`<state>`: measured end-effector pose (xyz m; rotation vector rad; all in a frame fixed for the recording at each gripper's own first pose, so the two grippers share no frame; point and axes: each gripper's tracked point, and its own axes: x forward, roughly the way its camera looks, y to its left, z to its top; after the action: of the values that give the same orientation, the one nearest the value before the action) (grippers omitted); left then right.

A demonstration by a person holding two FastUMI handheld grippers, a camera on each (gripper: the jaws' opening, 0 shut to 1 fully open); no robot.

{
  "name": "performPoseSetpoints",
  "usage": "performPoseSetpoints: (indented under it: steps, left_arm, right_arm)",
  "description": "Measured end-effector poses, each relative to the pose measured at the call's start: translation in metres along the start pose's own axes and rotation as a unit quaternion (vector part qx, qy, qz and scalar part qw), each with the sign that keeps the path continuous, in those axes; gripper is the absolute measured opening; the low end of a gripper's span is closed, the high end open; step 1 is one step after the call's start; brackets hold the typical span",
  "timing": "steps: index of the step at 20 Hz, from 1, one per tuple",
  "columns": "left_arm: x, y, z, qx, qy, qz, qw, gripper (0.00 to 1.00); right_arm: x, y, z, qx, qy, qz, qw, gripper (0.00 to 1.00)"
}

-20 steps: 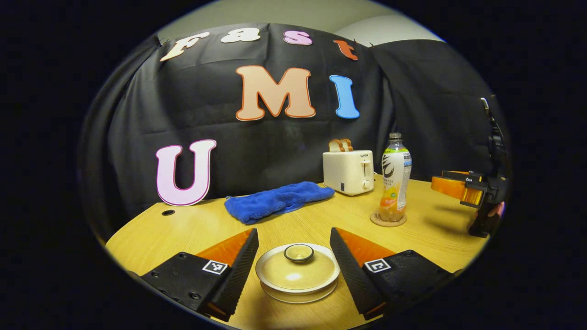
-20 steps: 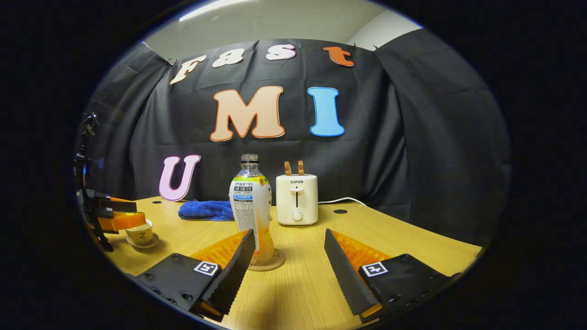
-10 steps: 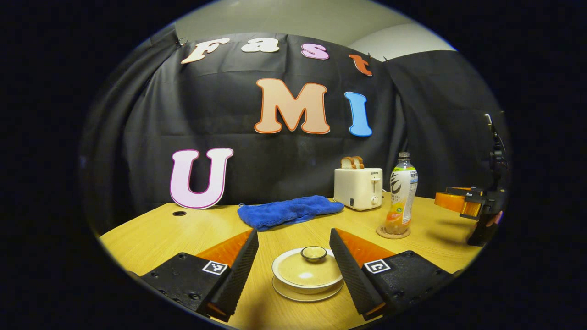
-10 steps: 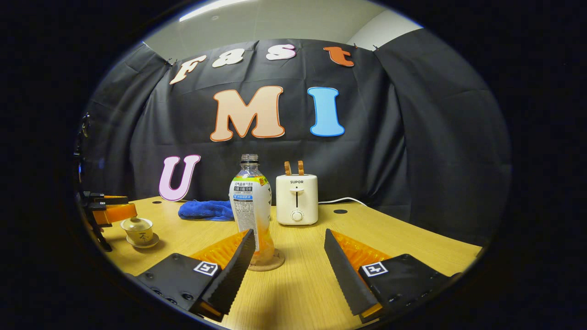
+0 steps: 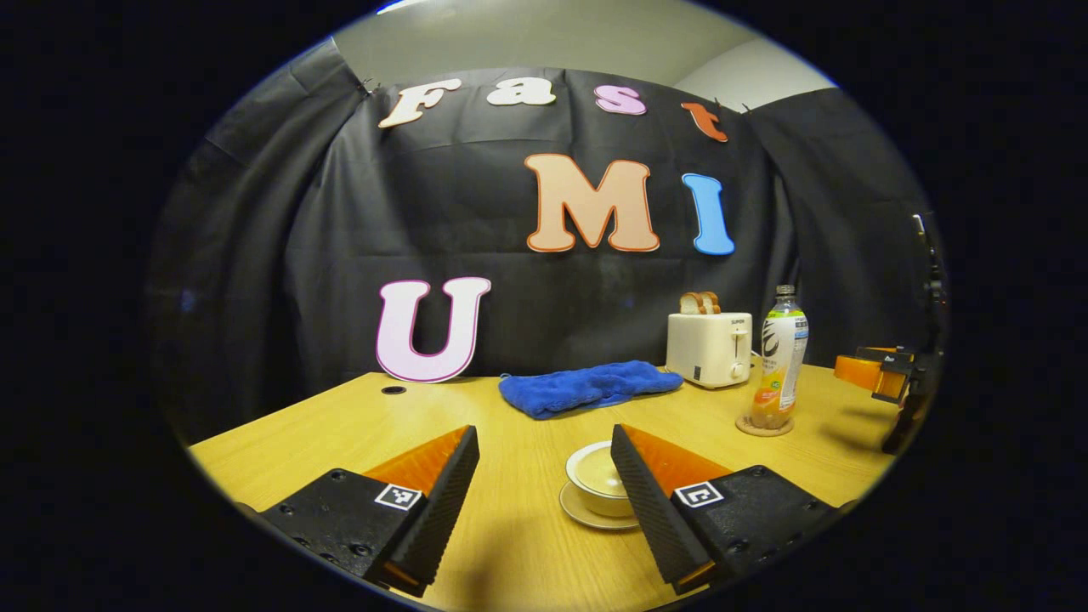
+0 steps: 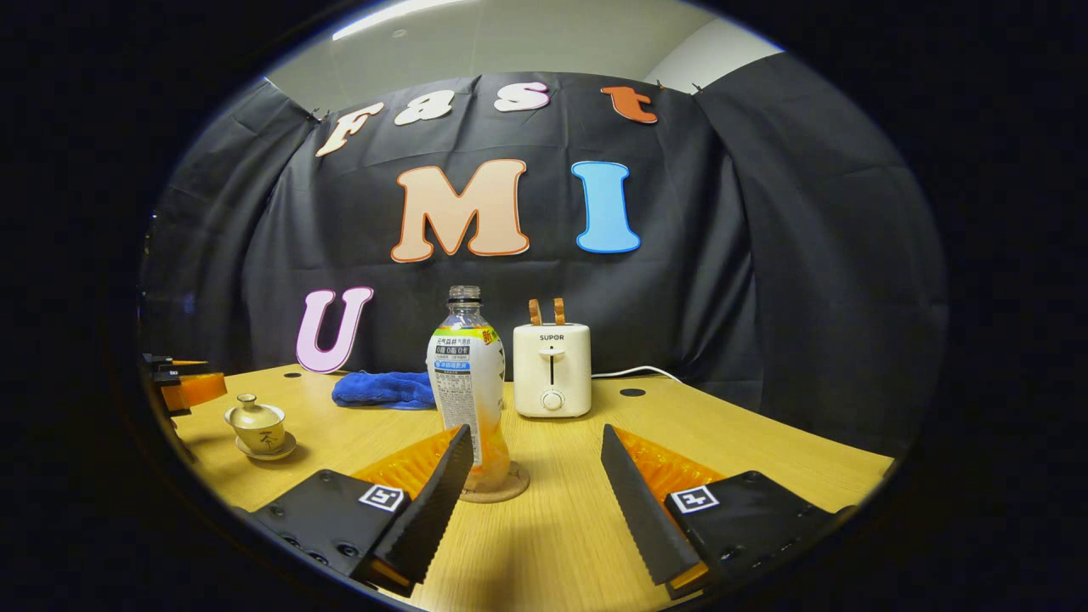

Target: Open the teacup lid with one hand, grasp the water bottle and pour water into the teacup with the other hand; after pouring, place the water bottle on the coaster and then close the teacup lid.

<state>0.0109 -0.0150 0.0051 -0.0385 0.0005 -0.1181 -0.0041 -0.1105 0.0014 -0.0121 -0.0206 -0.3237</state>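
Note:
The cream teacup [image 5: 592, 482] stands on its saucer [image 5: 582, 516], partly hidden behind the right finger of my open left gripper [image 5: 544, 432]. In the right gripper view the teacup [image 6: 258, 427] has its lid [image 6: 252, 411] on, and the left gripper [image 6: 183, 387] hovers just left of it, apart. The water bottle [image 6: 466, 382], holding some orange liquid, is upright on a round coaster [image 6: 503, 489]. My right gripper [image 6: 535, 429] is open, a little short of the bottle, which is toward its left finger. From the left gripper view the bottle [image 5: 779, 361] and the right gripper [image 5: 880, 376] are at the far right.
A white toaster [image 6: 551, 370] with bread in it stands behind the bottle, its cord trailing right. A blue cloth [image 6: 382, 388] lies at the back of the wooden table [image 6: 765, 450]. The toaster [image 5: 710, 348] and blue cloth [image 5: 591, 387] are beyond the cup.
My left gripper has pulled back and to the left away from the teacup, which now sits off toward its right finger. The right gripper and the bottle have stayed still.

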Motion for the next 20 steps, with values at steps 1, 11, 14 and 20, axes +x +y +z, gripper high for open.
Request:
performPoseSetpoints:
  steps: [1,11,14,20]
  left_arm:
    - [-0.001,0.001,-0.002,0.001,0.003,0.003,1.0,0.92]
    - [-0.008,0.038,0.0,0.005,0.005,0.102,0.995,0.9]
    - [-0.01,0.039,0.0,0.005,0.006,0.109,0.994,0.9]
    - [-0.015,0.056,0.0,0.007,0.006,0.156,0.988,0.9]
  right_arm:
    - [0.0,0.0,0.0,0.0,0.0,0.0,1.0,0.92]
    - [0.0,0.0,0.0,0.0,0.0,0.0,1.0,0.92]
    - [0.0,0.0,0.0,0.0,0.0,0.0,1.0,0.92]
    - [0.0,0.0,0.0,0.0,0.0,0.0,1.0,0.92]
